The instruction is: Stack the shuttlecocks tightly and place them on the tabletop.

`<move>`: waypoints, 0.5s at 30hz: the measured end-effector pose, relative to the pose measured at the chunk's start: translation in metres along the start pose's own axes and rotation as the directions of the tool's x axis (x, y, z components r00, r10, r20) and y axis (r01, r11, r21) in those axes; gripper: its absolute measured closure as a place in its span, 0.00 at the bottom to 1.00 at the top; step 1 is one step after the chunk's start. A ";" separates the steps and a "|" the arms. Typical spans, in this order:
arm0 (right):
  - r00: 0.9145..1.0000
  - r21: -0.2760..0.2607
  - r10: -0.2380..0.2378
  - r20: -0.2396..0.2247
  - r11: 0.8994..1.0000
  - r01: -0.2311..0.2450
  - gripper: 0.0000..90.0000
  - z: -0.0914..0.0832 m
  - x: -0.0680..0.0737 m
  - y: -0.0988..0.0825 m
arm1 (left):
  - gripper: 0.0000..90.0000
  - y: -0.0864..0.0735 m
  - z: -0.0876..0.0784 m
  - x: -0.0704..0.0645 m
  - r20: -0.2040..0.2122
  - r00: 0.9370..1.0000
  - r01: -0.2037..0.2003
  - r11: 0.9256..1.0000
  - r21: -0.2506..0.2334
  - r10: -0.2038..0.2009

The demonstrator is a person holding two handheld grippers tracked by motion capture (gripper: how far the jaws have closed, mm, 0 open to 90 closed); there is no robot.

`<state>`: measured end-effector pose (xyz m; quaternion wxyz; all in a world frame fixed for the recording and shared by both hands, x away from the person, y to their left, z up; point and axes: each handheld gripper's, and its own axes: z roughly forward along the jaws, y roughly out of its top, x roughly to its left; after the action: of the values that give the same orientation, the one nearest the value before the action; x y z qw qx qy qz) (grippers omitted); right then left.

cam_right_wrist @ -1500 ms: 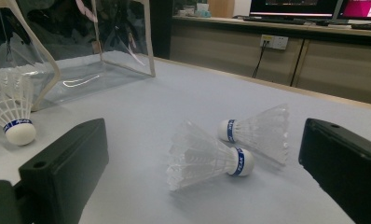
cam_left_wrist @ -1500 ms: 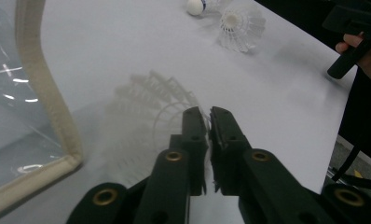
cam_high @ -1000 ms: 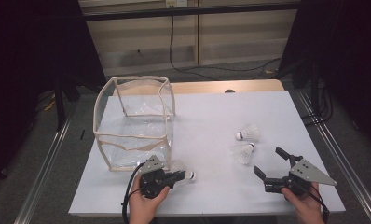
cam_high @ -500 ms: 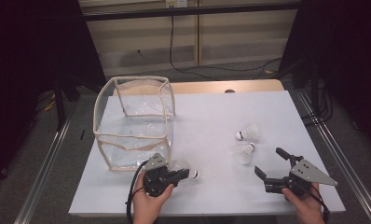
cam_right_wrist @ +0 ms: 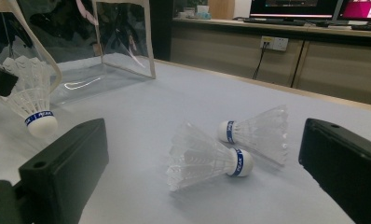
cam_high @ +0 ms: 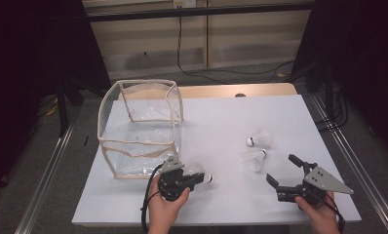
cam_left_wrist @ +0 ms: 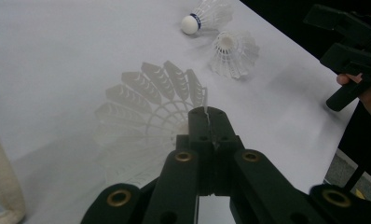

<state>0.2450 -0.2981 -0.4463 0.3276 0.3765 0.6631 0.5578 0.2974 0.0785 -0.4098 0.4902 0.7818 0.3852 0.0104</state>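
My left gripper (cam_high: 194,179) is shut on the rim of a white shuttlecock's skirt (cam_high: 200,171), near the table's front edge. In the left gripper view the closed jaws pinch the skirt (cam_left_wrist: 151,107). From the right gripper view this shuttlecock (cam_right_wrist: 32,100) hangs cork down, just off the table. Two more shuttlecocks lie side by side to the right, one farther (cam_high: 260,139) and one nearer (cam_high: 254,159). My right gripper (cam_high: 281,169) stands open just short of them, with the nearer one (cam_right_wrist: 202,156) and the farther one (cam_right_wrist: 258,128) ahead of its jaws.
A clear plastic box with cream trim (cam_high: 141,126) stands open-topped on the left of the white table (cam_high: 221,122), just behind my left gripper. Past the table's far edge are a wooden strip and dark floor with cables.
My left gripper has shifted a little to the right and up with the shuttlecock still in it. The right gripper has stayed put.
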 end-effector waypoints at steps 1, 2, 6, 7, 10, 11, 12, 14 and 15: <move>1.000 0.001 0.000 0.000 1.000 0.000 0.01 0.000 0.000 0.000 | 1.00 0.001 0.001 0.000 -0.003 1.000 -0.004 1.000 -0.004 0.004; 1.000 0.002 0.000 0.002 1.000 0.000 0.01 0.000 0.000 0.000 | 1.00 0.002 0.002 -0.002 -0.005 1.000 0.001 1.000 -0.004 -0.001; 1.000 0.003 -0.001 0.000 1.000 0.001 0.01 0.000 0.001 0.000 | 1.00 0.008 0.007 -0.004 -0.020 1.000 -0.002 1.000 -0.003 0.001; 1.000 0.001 -0.001 0.001 1.000 0.001 0.01 0.000 0.001 0.000 | 1.00 0.009 0.009 -0.004 -0.020 1.000 0.005 1.000 -0.007 -0.005; 1.000 -0.001 -0.004 0.001 1.000 0.004 0.01 0.000 0.001 0.000 | 1.00 0.012 0.013 -0.006 -0.029 1.000 0.000 1.000 -0.006 0.000; 1.000 -0.001 -0.005 0.000 1.000 0.005 0.01 0.000 0.001 0.000 | 1.00 0.012 0.015 -0.007 -0.033 0.999 0.003 1.000 -0.005 -0.003; 1.000 -0.001 -0.005 0.001 1.000 0.005 0.01 0.000 0.000 0.000 | 1.00 0.013 0.016 -0.008 -0.040 0.999 0.001 1.000 -0.002 -0.001; 1.000 -0.001 -0.004 0.001 1.000 0.004 0.01 -0.001 0.000 0.000 | 1.00 0.015 0.018 -0.008 -0.048 0.999 0.002 1.000 -0.002 -0.002; 1.000 -0.001 -0.003 0.002 1.000 0.003 0.01 -0.001 0.000 0.000 | 1.00 0.015 0.019 -0.009 -0.052 0.999 0.004 1.000 -0.006 -0.004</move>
<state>0.2443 -0.2980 -0.4460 0.3292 0.3759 0.6631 0.5574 0.3079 0.0550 -0.4049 0.4825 0.7789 0.3995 0.0309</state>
